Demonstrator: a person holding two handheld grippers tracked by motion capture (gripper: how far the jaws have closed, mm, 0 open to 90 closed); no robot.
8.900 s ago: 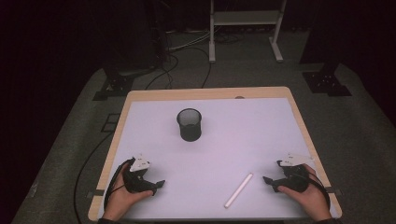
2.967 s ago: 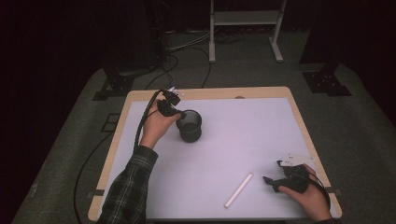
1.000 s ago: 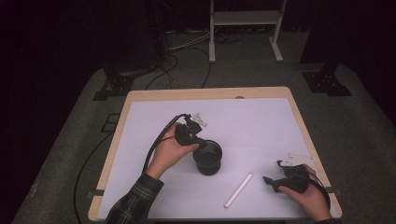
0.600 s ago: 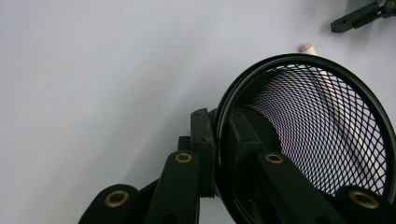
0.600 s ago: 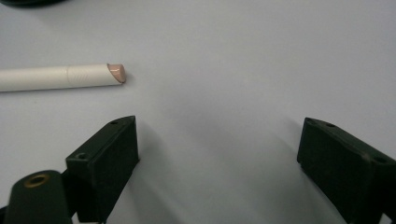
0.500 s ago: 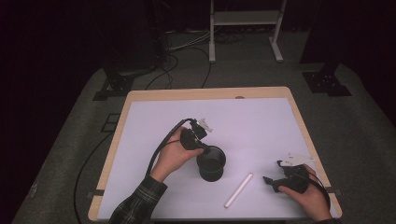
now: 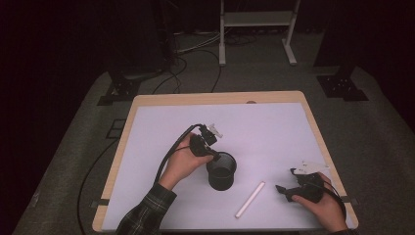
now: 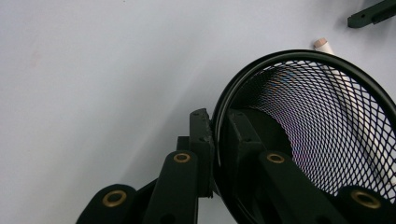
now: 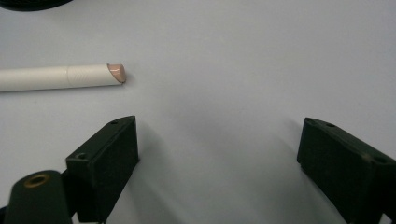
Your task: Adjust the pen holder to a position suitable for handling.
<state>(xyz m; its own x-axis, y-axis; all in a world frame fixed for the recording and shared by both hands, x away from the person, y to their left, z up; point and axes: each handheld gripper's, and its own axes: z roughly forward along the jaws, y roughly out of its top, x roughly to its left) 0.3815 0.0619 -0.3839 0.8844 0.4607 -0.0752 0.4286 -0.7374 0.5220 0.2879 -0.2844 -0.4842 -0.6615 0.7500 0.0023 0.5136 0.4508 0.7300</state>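
Cup point(image 7: 221, 171) in our left claw point(image 7: 211, 149), its rim pinched between the jaws, now sits nearer us than a second ago, just beside the white stick point(image 7: 250, 199), toward which our spread right claw point(image 7: 285, 190) points.

**Black mesh, white stick, pale table**

The mesh cup point(image 7: 221, 171) at centre is black, diamond-patterned wire. The stick point(image 7: 250, 199) at lower right is white with a pinkish-tan tip. The table point(image 7: 274, 122) is pale lilac-white, edged in light wood. Both hand-held grippers are black; the sleeve point(image 7: 147, 215) at bottom is dark plaid.
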